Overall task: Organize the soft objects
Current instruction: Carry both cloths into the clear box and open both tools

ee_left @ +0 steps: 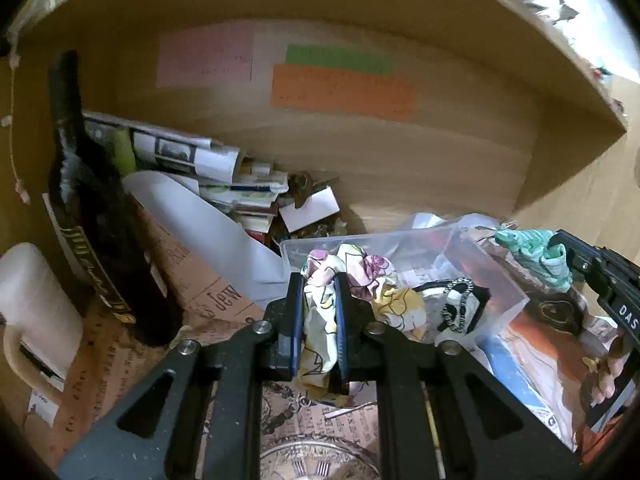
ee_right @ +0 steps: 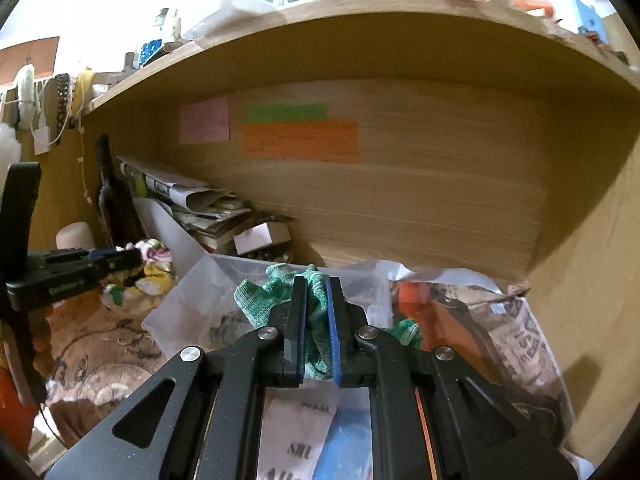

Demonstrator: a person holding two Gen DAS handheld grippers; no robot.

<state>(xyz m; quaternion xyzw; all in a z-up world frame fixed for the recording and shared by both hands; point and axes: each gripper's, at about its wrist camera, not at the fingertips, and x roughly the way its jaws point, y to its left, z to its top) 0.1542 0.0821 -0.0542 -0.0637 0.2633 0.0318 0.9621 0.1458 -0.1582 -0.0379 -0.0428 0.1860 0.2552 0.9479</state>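
Observation:
My left gripper [ee_left: 319, 280] is shut on a floral cloth [ee_left: 320, 320], white with pink and yellow print, held at the near left corner of a clear plastic bin [ee_left: 400, 240]. The cloth also shows in the right wrist view [ee_right: 154, 268] with the left gripper [ee_right: 132, 266]. My right gripper [ee_right: 317, 284] is shut on a green knit cloth [ee_right: 260, 300] held over the bin [ee_right: 176, 300]. In the left wrist view the green cloth [ee_left: 536, 252] hangs from the right gripper [ee_left: 568, 248] beyond the bin's right side. A black-and-white patterned cloth [ee_left: 460, 304] lies inside the bin.
A wooden shelf back wall [ee_left: 400, 152] carries pink, green and orange notes. A dark wine bottle [ee_left: 92, 216], rolled papers [ee_left: 180, 152], stacked books and a white jug [ee_left: 36, 300] stand at left. Printed paper [ee_left: 200, 292] covers the desk. A newspaper-print bag [ee_right: 512, 320] lies right.

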